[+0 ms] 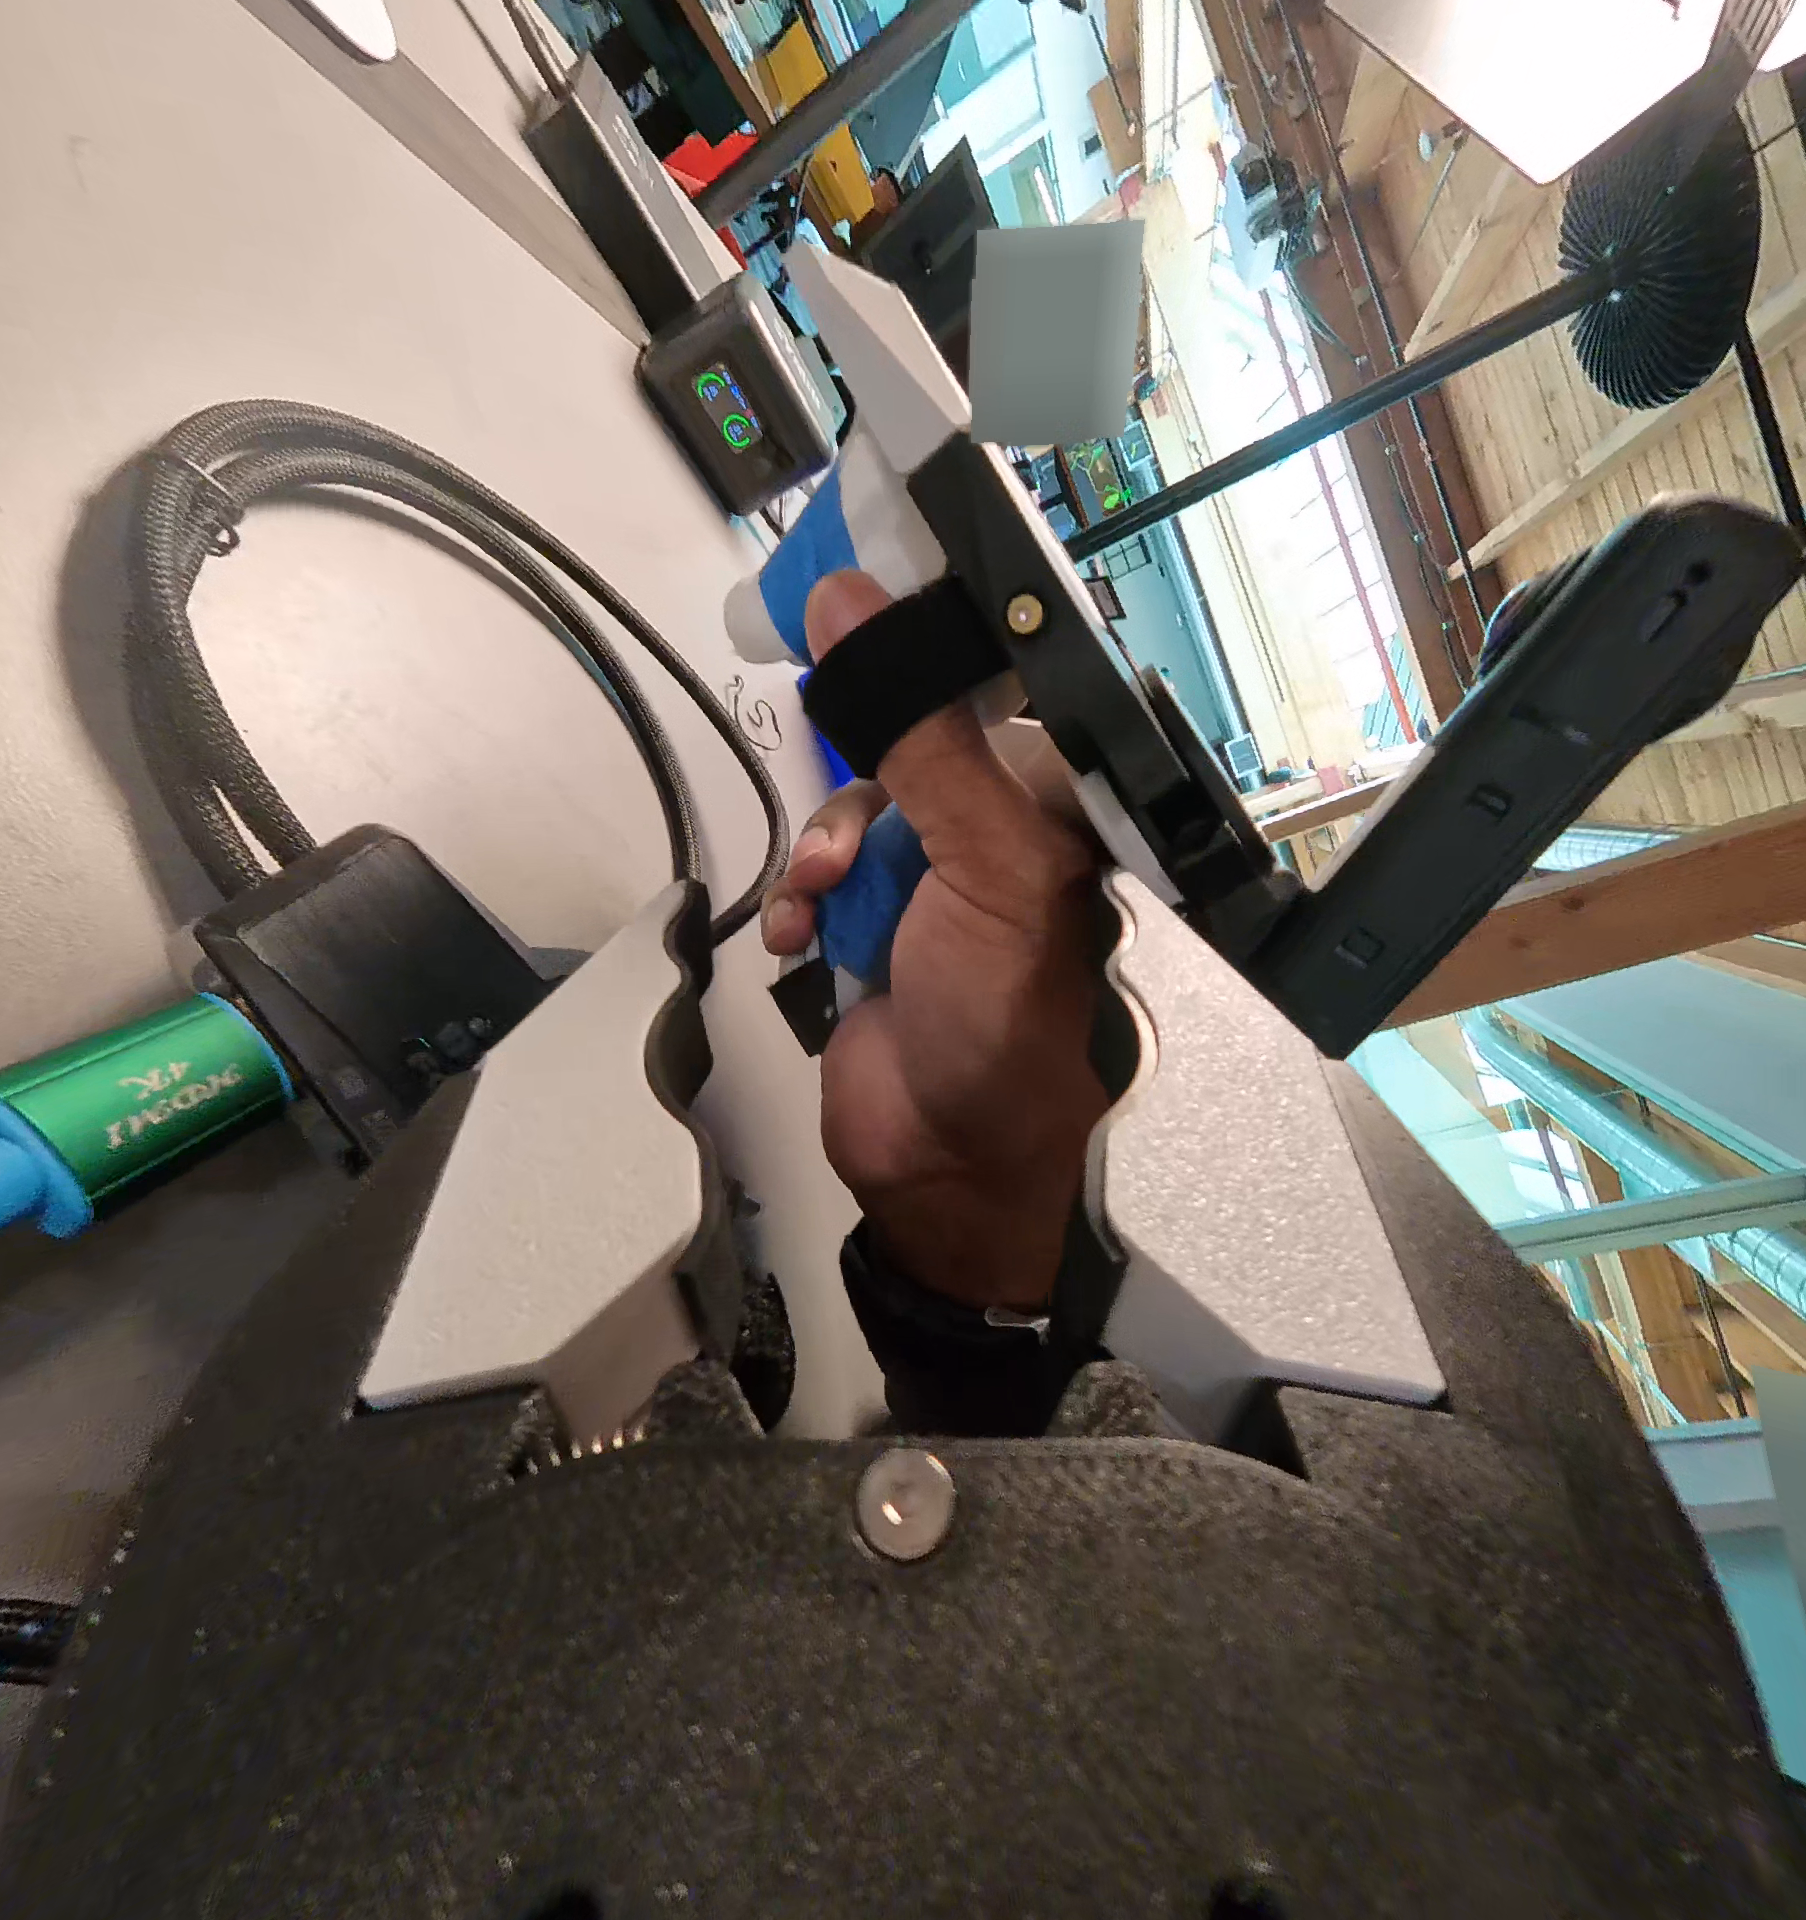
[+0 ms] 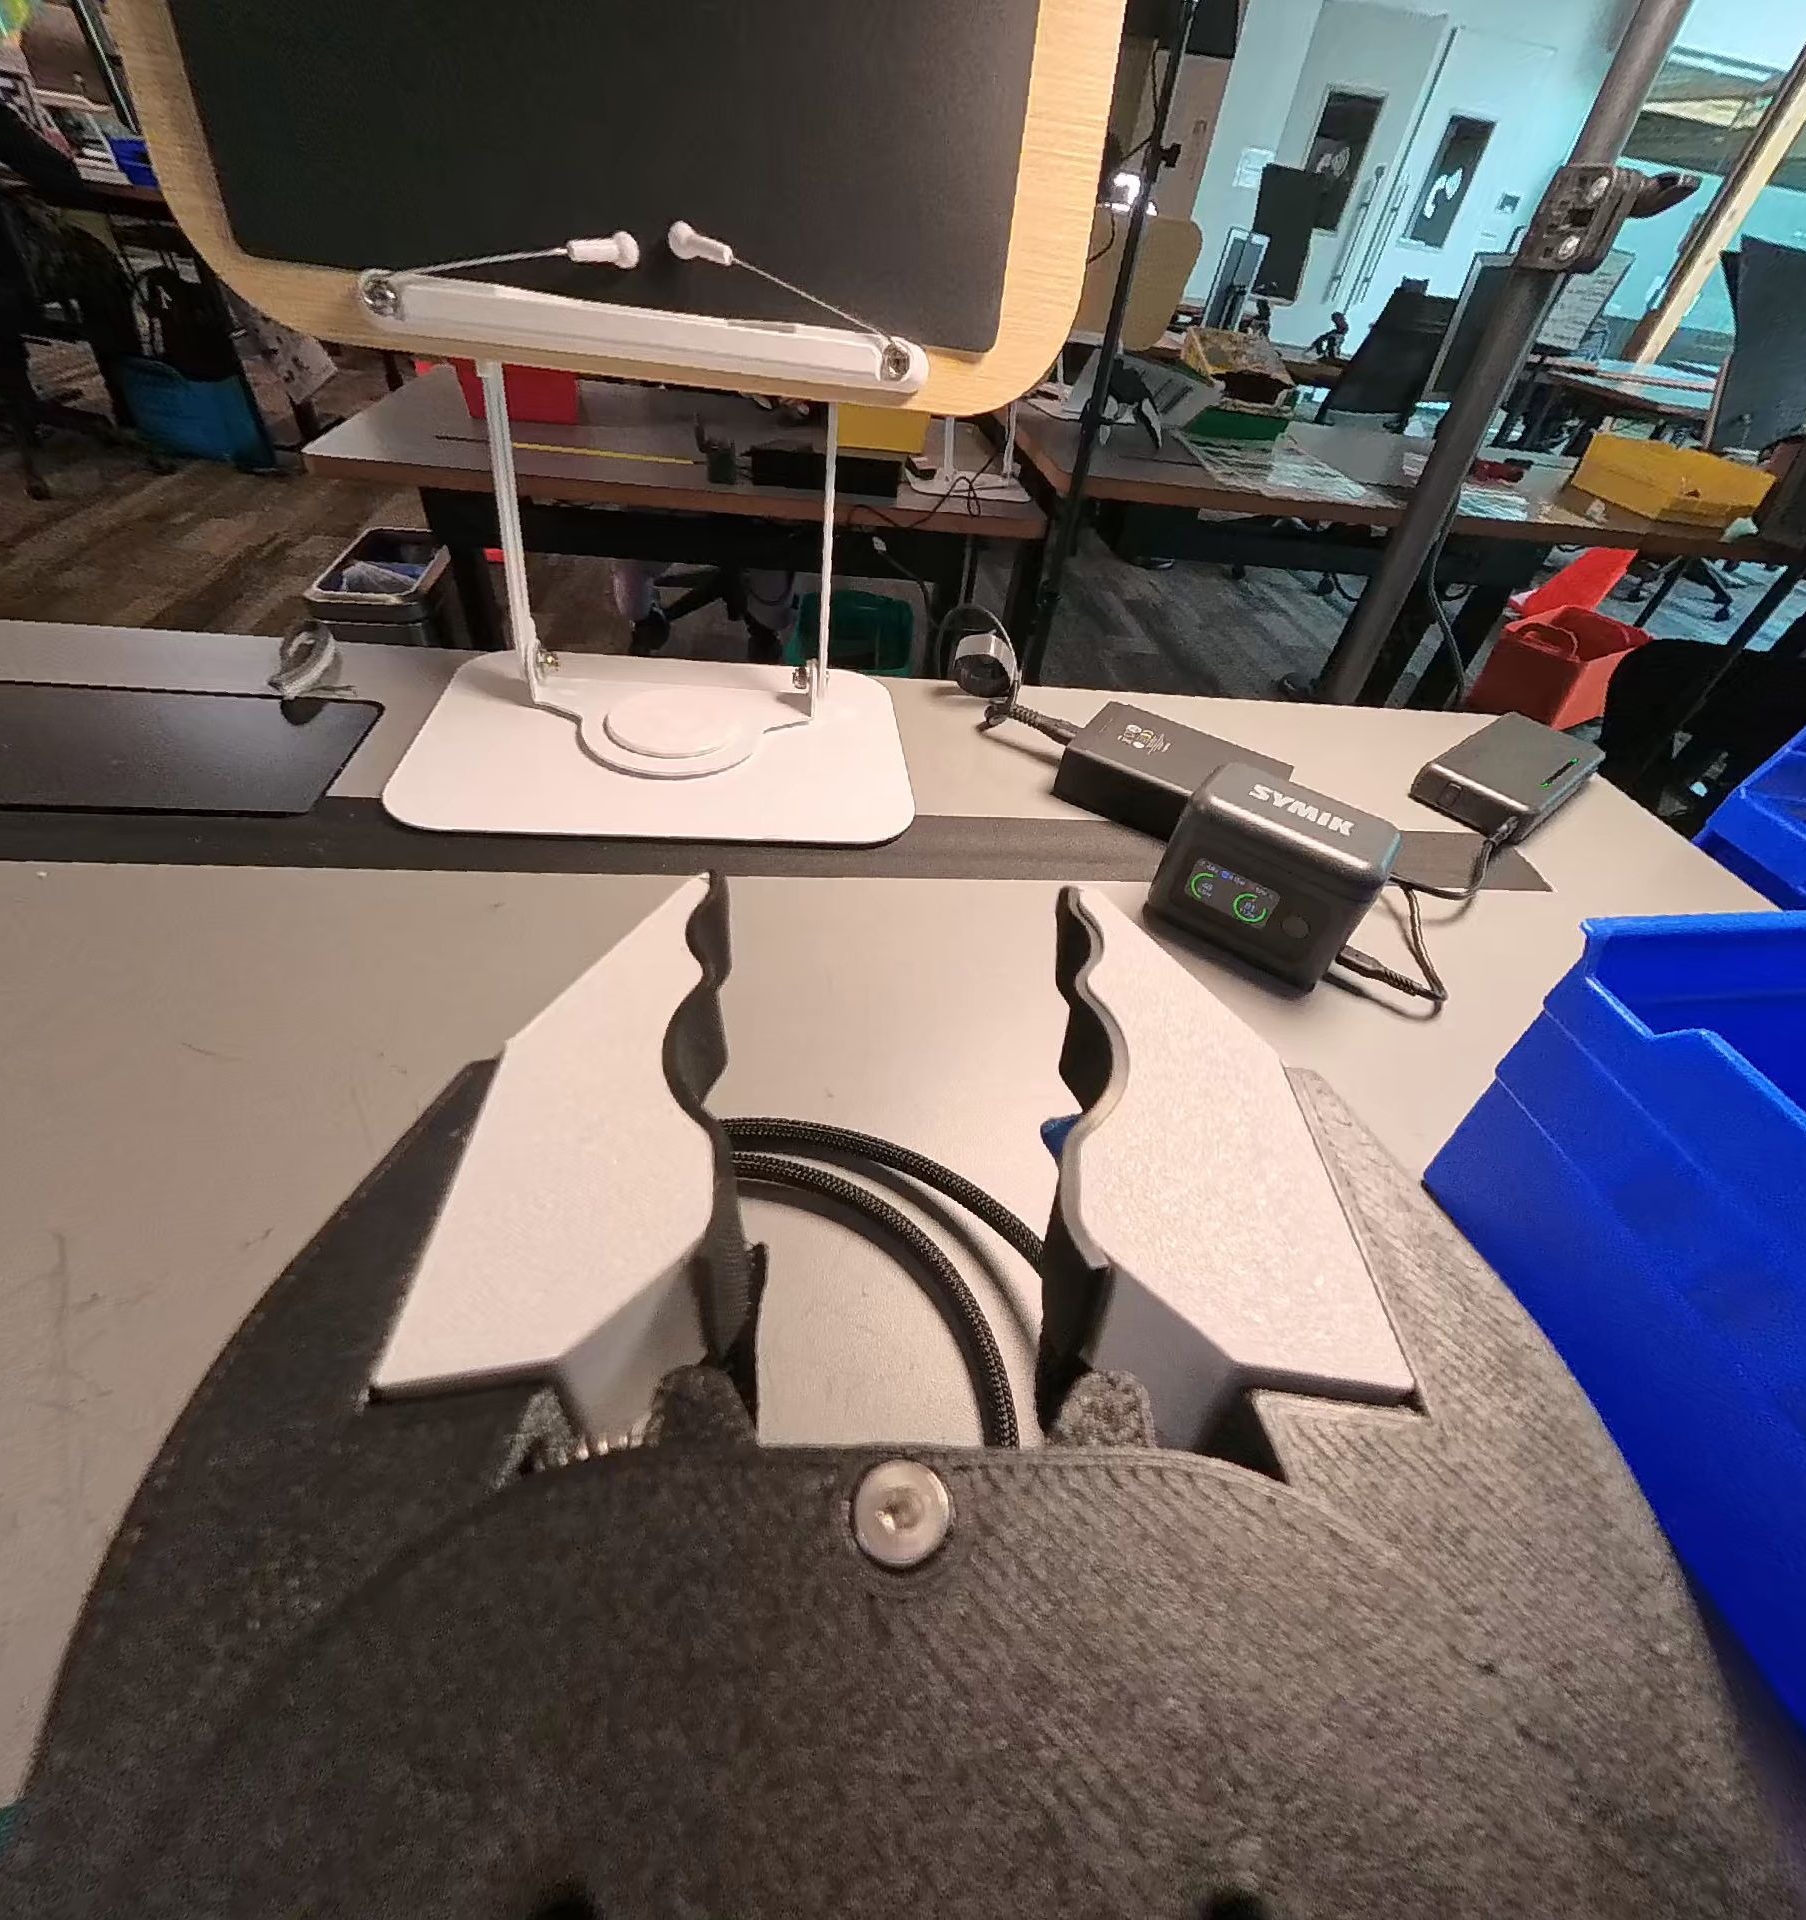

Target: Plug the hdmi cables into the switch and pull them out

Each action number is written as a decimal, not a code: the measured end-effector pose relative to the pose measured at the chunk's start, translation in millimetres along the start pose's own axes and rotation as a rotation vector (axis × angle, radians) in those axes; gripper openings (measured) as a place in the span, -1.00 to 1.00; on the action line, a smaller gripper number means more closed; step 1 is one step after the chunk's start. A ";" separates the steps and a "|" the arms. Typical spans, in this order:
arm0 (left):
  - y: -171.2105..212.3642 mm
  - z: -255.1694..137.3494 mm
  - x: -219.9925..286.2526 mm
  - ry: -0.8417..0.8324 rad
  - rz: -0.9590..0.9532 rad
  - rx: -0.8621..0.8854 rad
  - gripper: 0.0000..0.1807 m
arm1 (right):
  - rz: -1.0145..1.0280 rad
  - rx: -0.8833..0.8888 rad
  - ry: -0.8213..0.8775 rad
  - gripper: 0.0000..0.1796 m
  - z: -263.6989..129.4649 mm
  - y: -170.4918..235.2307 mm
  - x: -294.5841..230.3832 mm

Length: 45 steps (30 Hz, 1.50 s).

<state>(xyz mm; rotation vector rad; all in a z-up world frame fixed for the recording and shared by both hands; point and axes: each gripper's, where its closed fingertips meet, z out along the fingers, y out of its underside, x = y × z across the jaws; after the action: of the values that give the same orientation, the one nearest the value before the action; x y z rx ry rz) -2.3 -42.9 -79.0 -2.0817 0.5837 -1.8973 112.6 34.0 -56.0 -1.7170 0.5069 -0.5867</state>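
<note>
The left tongs (image 1: 899, 997) are rolled on their side, fingers spread wide with nothing between them. Just off their left finger sits the black HDMI switch (image 1: 359, 956) on the grey counter (image 1: 307, 312), with a green-shelled HDMI plug (image 1: 140, 1101) already seated in one end and a braided black cable (image 1: 213, 644) looping away from the other. Beyond them a hand (image 1: 961, 987) grips the other tool.

The right tongs (image 2: 888, 1039) also gape wide and hold nothing, hovering over a coil of the same braided cable (image 2: 878, 1174), with a blue bin (image 2: 1709, 1247) just beside them.

My worry: the switch looks light and unanchored. Tug that green plug with nothing pinning the box and the whole switch may slide along, dragging the coil; a skewed pull could strain the port.
</note>
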 end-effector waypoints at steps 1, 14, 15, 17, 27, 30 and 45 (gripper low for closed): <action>0.6 0.2 0.6 0.000 0.001 -0.001 -0.20 | 0.001 0.002 0.000 -0.28 -0.3 -0.6 0.2; -4.6 0.1 -0.3 -0.006 0.001 0.016 -0.20 | 0.011 0.006 -0.009 -0.28 -1.4 -1.8 -2.3; -6.1 0.1 -1.1 -0.005 -0.005 0.022 -0.20 | 0.011 0.007 -0.010 -0.28 -1.4 -1.7 -2.5; -6.8 -0.3 -2.7 -0.006 -0.012 0.027 -0.19 | 0.006 0.011 -0.010 -0.28 -1.6 -1.9 -3.1; -7.9 -2.0 -2.0 0.000 -0.019 0.027 -0.19 | 0.011 0.014 -0.022 -0.27 -2.0 -3.4 -5.5; -1.5 -1.7 0.0 0.011 -0.020 0.005 -0.20 | 0.016 0.006 -0.023 -0.27 -0.6 -1.5 -5.4; -3.9 -1.6 1.1 0.022 -0.032 0.004 -0.20 | 0.019 0.019 -0.029 -0.27 -2.2 -4.6 -6.4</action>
<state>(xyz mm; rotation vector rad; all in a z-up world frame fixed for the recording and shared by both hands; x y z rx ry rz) -3.4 -39.8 -76.1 -2.0819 0.5547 -1.9397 106.3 37.4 -51.8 -1.6983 0.4949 -0.5513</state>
